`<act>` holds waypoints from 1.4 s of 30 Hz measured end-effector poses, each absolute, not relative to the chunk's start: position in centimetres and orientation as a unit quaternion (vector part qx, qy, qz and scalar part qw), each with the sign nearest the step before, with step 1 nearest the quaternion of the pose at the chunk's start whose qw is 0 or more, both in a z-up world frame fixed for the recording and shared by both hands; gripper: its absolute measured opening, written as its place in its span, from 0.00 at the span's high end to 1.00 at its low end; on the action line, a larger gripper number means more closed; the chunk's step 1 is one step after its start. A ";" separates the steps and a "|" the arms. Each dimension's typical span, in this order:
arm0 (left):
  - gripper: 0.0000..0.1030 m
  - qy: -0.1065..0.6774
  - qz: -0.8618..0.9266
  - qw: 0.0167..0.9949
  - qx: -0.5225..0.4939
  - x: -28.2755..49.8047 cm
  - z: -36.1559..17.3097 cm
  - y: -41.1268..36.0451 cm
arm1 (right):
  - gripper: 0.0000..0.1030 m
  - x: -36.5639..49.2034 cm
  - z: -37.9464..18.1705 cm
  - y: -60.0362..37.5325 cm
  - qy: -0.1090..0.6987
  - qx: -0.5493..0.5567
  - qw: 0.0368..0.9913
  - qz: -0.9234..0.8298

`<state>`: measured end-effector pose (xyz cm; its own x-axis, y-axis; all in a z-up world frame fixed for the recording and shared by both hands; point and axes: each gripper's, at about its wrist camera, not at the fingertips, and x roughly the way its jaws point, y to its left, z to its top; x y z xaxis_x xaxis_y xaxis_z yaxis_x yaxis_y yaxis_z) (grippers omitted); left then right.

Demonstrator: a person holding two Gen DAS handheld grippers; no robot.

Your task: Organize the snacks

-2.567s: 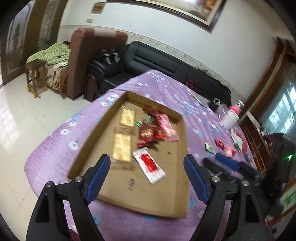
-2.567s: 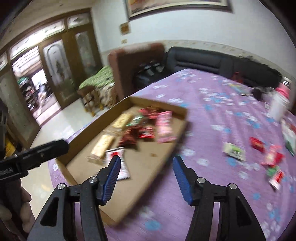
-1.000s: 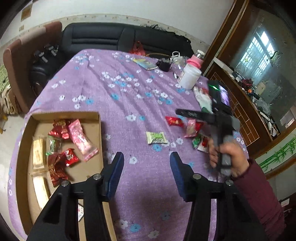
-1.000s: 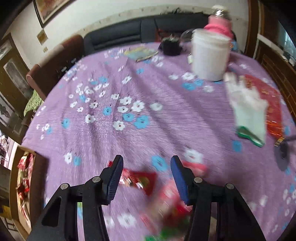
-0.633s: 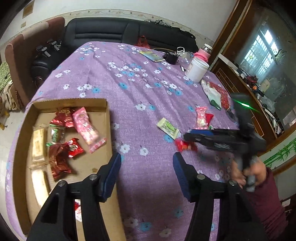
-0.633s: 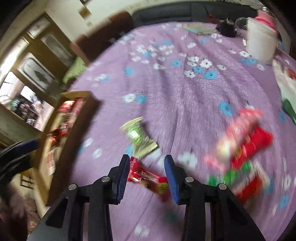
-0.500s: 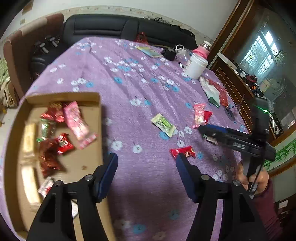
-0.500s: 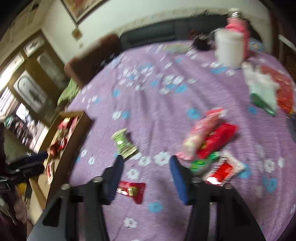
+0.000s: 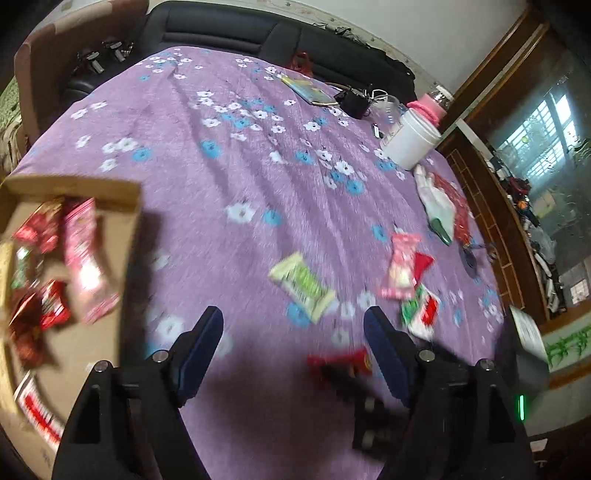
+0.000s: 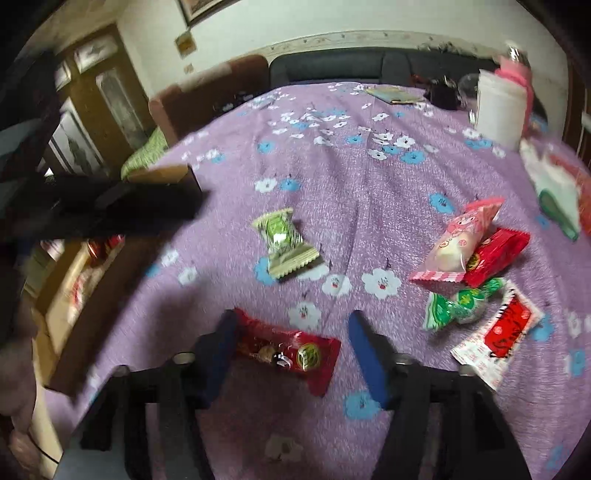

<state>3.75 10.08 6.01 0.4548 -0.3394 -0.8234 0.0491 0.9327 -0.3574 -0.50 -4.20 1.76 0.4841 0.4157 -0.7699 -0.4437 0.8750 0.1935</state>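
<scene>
While the cardboard tray (image 9: 122, 229) w/ sorted snacks sits at left, the L gripper (image 9: 293, 341) hangs over purple cloth (image 10: 332, 177), jaws just widened, nothing between. Centre: the R gripper (image 10: 290, 341), jaws just narrowing, not yet pressing, straddles a red packet (image 10: 291, 352), glossy, flat on the cloth. At right, a loose snack pile (image 10: 476, 273).

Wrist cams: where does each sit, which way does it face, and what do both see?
Left wrist: on the left tongs, angled down over the purple tablecloth; own blue pads wide, nothing between; cardboard tray at left.
Right wrist: on the right tongs, angled down at the red snack packet lying between its pads; the other tool's dark body at left.
Shared: green snack packet, pink packet, white tub, black sofa.
</scene>
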 end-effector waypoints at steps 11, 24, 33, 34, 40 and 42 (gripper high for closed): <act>0.28 0.534 -0.102 0.836 -0.076 7.8 2.0 5.2 | 0.61 -0.1 2.1 -6.8 0.463 -0.024 0.857 0.226; 0.74 0.503 -0.115 0.854 -0.061 5.0 3.4 6.8 | 0.63 1.2 1.7 -9.7 0.469 0.062 0.850 0.234; 0.73 0.454 -0.149 0.863 -0.164 -2.4 7.5 13.3 | 0.62 0.8 2.0 -9.8 0.450 0.102 0.842 0.278; 0.73 0.450 -0.144 0.863 -0.178 -3.3 7.6 14.5 | 0.50 0.6 1.9 -9.3 0.450 0.096 0.842 0.280; 0.73 0.423 -0.085 0.867 -0.249 -8.0 7.6 22.4 | 0.25 -0.3 1.3 -6.2 0.442 0.033 0.850 0.285; 0.73 0.419 -0.067 0.866 -0.266 -9.2 7.3 24.7 | 0.25 -0.9 1.3 -5.3 0.441 0.008 0.848 0.293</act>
<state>-9.24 24.65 7.26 0.6398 -0.3387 -0.6898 -0.1070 0.8496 -0.5164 -0.90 -5.33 1.26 0.4386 0.5047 -0.7436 -0.4906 0.8277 0.2725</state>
